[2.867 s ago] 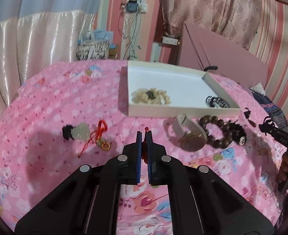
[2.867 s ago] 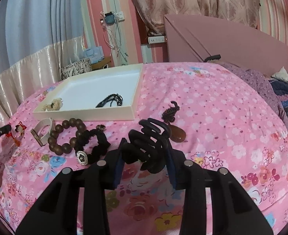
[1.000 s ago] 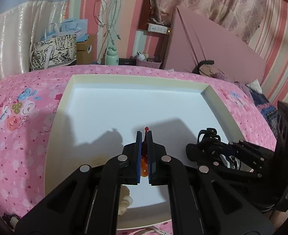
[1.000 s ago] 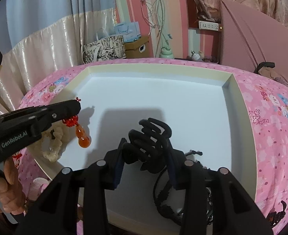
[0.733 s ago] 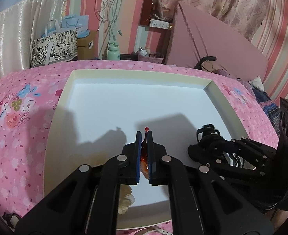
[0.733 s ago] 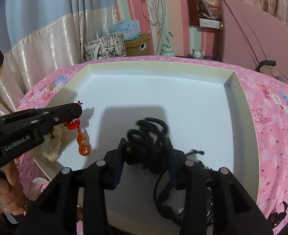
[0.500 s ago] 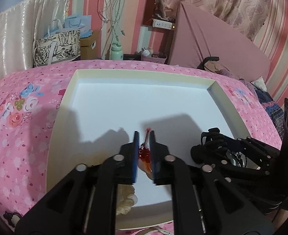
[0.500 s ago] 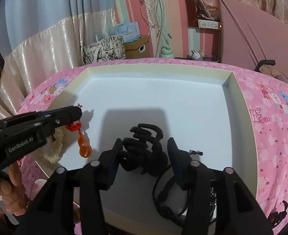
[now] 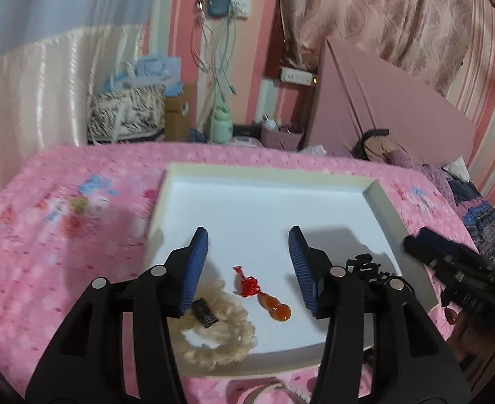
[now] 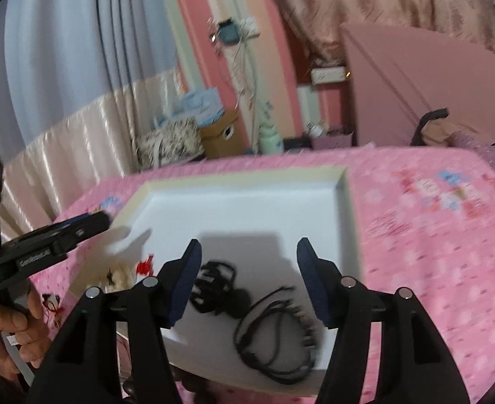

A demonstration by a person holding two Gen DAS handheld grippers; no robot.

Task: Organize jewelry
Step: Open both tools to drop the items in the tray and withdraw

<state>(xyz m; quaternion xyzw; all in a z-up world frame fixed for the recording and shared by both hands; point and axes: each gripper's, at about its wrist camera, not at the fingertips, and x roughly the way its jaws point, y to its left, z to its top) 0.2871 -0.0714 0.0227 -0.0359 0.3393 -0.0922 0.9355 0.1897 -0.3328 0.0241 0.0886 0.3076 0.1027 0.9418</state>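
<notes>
On top of the pink floral bedspread (image 9: 62, 235) sits the white tray (image 9: 382, 208), the reference for all positions below; its cream rim is visible on all four sides in the left wrist view.

Left gripper (image 9: 247, 269): above the tray's near-left part, jaws wide apart and opening, blue ribbed pads clear of everything. Nothing is gripped; the red gourd charm (image 9: 271, 299) lies on the tray floor below the gap, red knot toward the tray's far side, orange gourd toward the near rim.

Right gripper (image 10: 247, 276): above the tray's near-right part, jaws wide and opening, nothing clamped. Below it the black hair claw (image 10: 217, 289) rests on the tray floor, closer to the left pad but apart from it.

Cream braided bracelet (image 9: 220, 333): in the tray's near-left corner, just left of the charm, a small dark clasp on its upper side.

Black cord necklace (image 10: 274, 340): loose loops in the tray's near-right corner, just beside the hair claw.

Writing: white lettering on the side of the left gripper, seen from the right wrist camera, blurred; reads roughly "GenRobot.AI", last characters uncertain. A hand (image 10: 5, 330) grips that tool's handle left of the tray.
</notes>
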